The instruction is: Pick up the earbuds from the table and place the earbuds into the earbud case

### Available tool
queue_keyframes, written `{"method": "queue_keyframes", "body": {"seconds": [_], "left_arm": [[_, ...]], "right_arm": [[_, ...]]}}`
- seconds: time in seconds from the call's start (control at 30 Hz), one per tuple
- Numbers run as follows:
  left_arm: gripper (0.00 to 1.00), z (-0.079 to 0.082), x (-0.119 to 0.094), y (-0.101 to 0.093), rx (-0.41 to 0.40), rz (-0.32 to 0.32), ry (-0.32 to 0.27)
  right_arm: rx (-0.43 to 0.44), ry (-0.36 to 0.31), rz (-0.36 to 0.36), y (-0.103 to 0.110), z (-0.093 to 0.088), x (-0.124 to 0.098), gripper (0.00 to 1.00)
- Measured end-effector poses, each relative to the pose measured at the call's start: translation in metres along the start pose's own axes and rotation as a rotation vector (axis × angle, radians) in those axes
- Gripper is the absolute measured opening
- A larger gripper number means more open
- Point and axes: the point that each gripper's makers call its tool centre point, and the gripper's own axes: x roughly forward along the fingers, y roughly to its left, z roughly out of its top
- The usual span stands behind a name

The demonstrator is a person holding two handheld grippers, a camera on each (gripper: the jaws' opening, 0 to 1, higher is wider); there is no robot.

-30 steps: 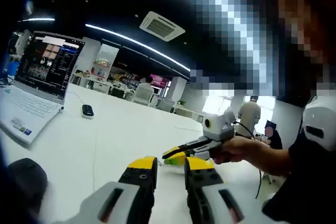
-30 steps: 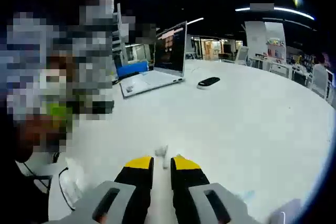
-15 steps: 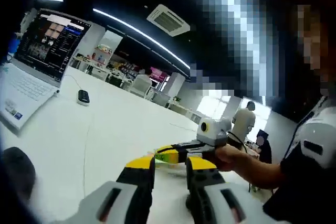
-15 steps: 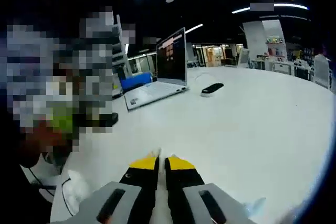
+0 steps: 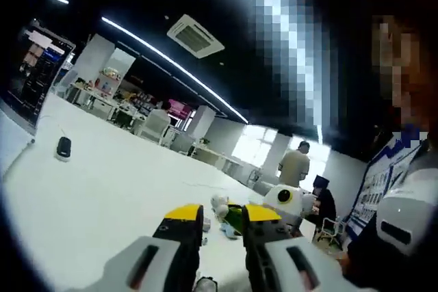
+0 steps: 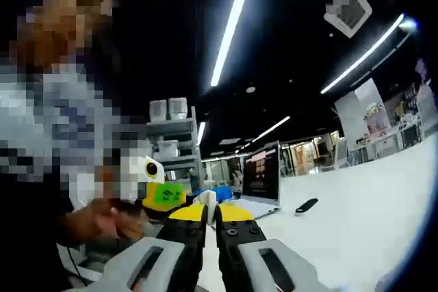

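While the right gripper point(image 6: 211, 211) clamps a small white earbud point(image 6: 207, 198) between yellow tips, the left gripper point(image 5: 222, 215) is part open w/ nothing inside. Small items lie on the white table point(image 5: 89, 196) beyond it.

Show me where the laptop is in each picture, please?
Left gripper view: the laptop is at the far left edge, partly cut off.
Right gripper view: the laptop is just right of centre, standing open above the jaw tips.
Shared landmark: the small black device lying near it, also seen in the right gripper view.
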Motion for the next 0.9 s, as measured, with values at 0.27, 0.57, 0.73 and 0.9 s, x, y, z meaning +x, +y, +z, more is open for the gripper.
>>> {"method": "queue_keyframes", "body": {"seconds": [0.27,0.57,0.73,0.9], "left_arm": [[0.14,-0.006,-0.003,-0.004,-0.073,-0.009,-0.007],[0.03,-0.015,-0.018,-0.002,-0.08,0.019,0.014],[0.04,-0.03,-0.029,-0.006,-0.093,0.032,0.035],[0.28,-0.041,-0.04,-0.004,-0.327,0.041,0.017]], "right_arm": [[-0.115,0.016,0.017,0.017,-0.009,-0.004,0.05],[-0.156,0.076,0.036,0.035,-0.029,-0.007,0.05],[-0.199,0.117,0.042,0.049,-0.045,-0.01,0.05],[-0.152,0.074,0.02,0.048,-0.043,-0.014,0.05]]}}
